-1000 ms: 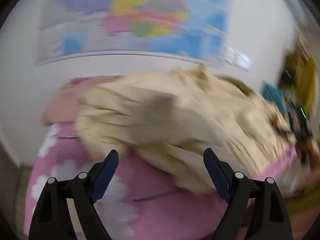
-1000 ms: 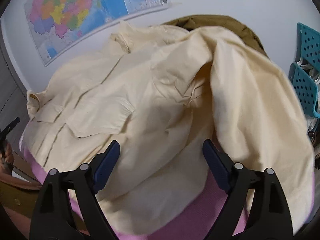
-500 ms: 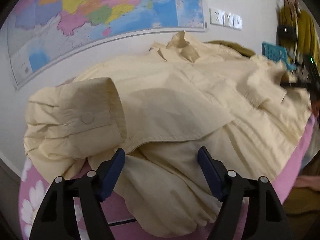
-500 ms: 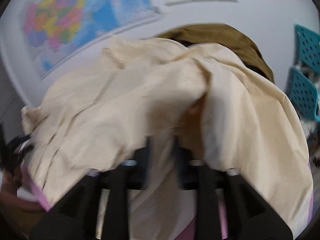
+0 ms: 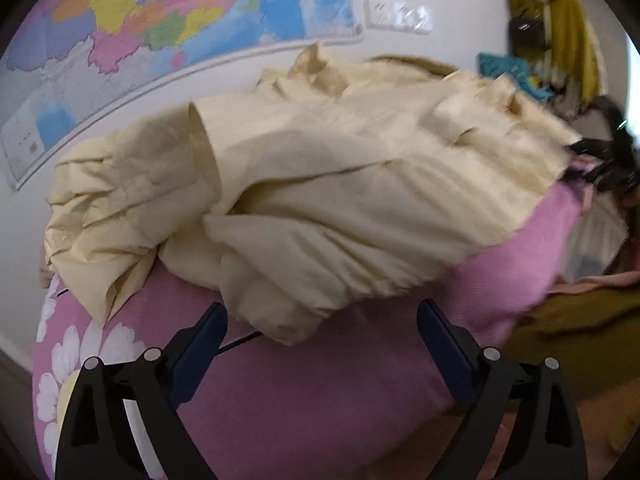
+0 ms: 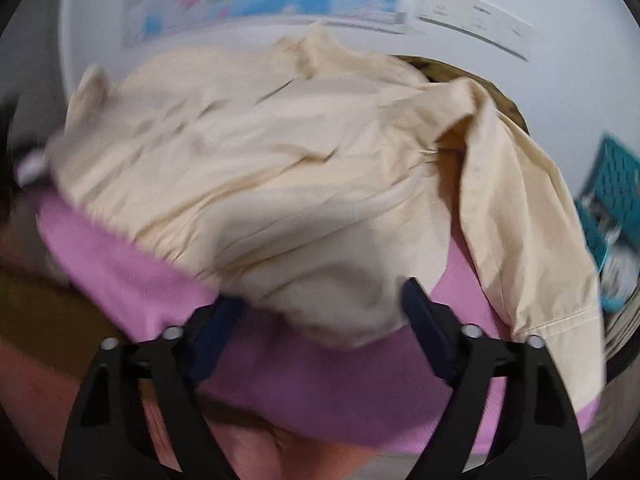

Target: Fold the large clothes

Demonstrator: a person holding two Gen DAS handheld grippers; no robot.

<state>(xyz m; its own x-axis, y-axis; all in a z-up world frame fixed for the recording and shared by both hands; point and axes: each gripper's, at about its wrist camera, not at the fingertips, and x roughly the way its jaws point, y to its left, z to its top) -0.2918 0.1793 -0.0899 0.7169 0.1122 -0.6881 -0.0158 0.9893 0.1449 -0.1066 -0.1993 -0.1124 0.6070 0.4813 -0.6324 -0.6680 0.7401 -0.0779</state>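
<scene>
Left gripper [image 5: 322, 332] is spreading its jaws, wide now, and nothing sits between them: the cream shirt [image 5: 320, 184] hangs its nearest fold just past the fingertips, over the pink flowered cover [image 5: 304, 392]. Right gripper [image 6: 322, 308] is opening too, jaws on their way out, with the shirt's rounded lower edge [image 6: 332, 312] bulging between the pads; whether either pad touches the cloth, blur will not let me say.

What's new? Half a second back the right jaws were pinched close on a bunch of the shirt; now they've parted and the cloth has dropped onto the cover. On the left, the buttoned cuff that lay flat on the near side of the shirt has rolled back toward the wall map [image 5: 160, 28], and a thick fold [image 5: 280, 280] has slumped forward in its place. My read: both hands have let go after a tug, so the shirt is laid out but rumpled, and no clean fold is made yet.

Hard to see: the right view is smeared by motion, so seams and buttons are lost. The collar [image 5: 316, 68] bunches up at the map side of the shirt. One sleeve [image 6: 532, 216] trails off the cover's edge, its cuff half cut off. An olive garment [image 6: 460, 72] peeks from behind the shirt, mostly covered. The other gripper [image 5: 604, 160] at the shirt's far corner is only a dark blur.
</scene>
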